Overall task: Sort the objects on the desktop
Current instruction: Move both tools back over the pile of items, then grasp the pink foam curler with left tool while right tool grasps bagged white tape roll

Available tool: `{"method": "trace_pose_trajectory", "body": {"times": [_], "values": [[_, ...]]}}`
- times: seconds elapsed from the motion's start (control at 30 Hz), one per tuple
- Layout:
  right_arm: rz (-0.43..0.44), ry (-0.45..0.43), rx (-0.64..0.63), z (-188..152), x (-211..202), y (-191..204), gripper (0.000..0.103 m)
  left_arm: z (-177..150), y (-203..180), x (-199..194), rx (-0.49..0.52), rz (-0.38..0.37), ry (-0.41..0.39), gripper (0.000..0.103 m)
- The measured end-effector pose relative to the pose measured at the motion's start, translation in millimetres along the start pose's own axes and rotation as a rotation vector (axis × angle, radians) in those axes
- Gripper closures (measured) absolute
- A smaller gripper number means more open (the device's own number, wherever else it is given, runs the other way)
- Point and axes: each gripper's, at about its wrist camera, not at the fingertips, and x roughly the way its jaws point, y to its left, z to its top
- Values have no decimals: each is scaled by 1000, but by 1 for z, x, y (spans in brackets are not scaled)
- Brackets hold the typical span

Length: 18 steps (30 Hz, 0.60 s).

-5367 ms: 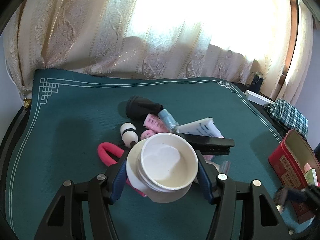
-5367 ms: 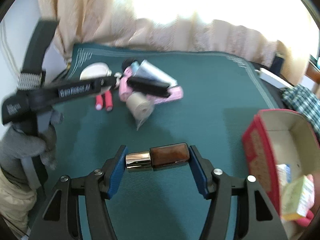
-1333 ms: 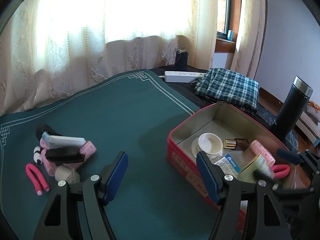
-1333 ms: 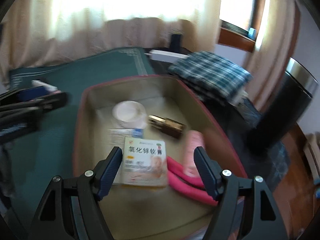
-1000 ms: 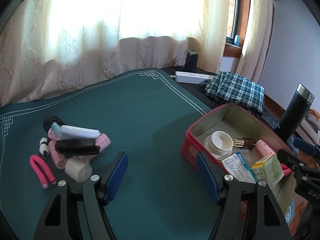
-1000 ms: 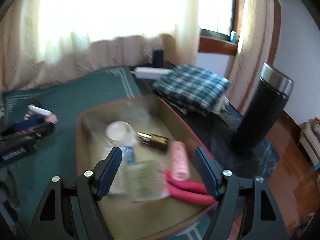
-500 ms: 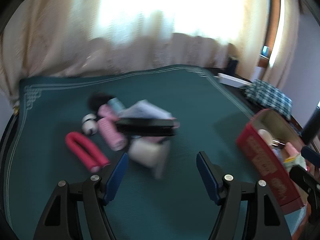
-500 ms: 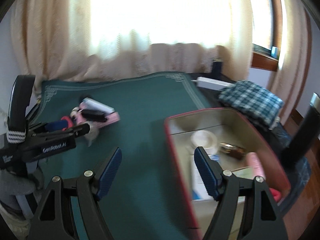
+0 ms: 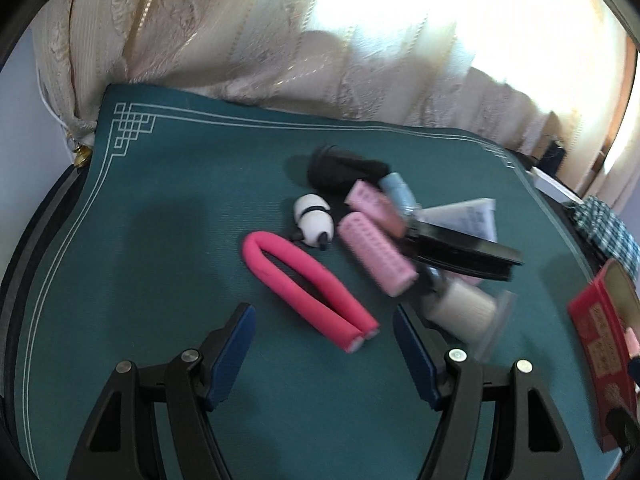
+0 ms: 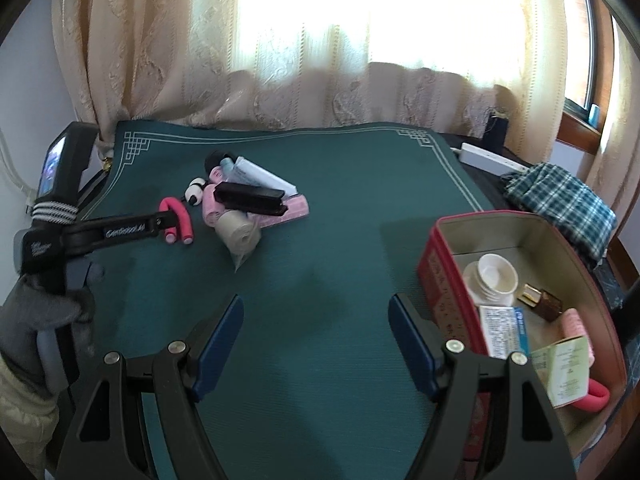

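Observation:
A heap of small objects lies on the green mat (image 9: 160,240): a folded hot-pink foam curler (image 9: 308,292), pink hair rollers (image 9: 376,254), a white panda-like figure (image 9: 314,222), a black case (image 9: 464,250), a white tube (image 9: 466,214) and a beige roll (image 9: 460,312). My left gripper (image 9: 322,328) hovers open just short of the pink curler's near end, nothing between its pads. My right gripper (image 10: 316,320) stands open and empty over bare mat, left of the red box (image 10: 440,276), which holds a white jar (image 10: 496,274), a brown bottle (image 10: 542,304) and leaflets.
Cream curtains hang behind the table. A plaid cloth (image 10: 560,204) and a white power strip (image 10: 492,160) lie beyond the mat's right edge. In the right wrist view a gloved hand (image 10: 44,312) holds the left gripper's handle at the left.
Both grippers swung left, away from the red box and toward the heap. The left one has come down close to the pink curler. Both stayed open and empty.

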Motion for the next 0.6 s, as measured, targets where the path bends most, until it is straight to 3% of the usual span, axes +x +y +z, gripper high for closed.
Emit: {"method": "trace_pose_trajectory", "body": {"times": [0.53, 0.6], "values": [[36, 56, 11, -6, 27, -4, 25, 18, 6, 52, -48, 96, 60, 31], [39, 60, 12, -6, 30, -4, 25, 17, 9, 53, -58, 81, 59, 30]]}}
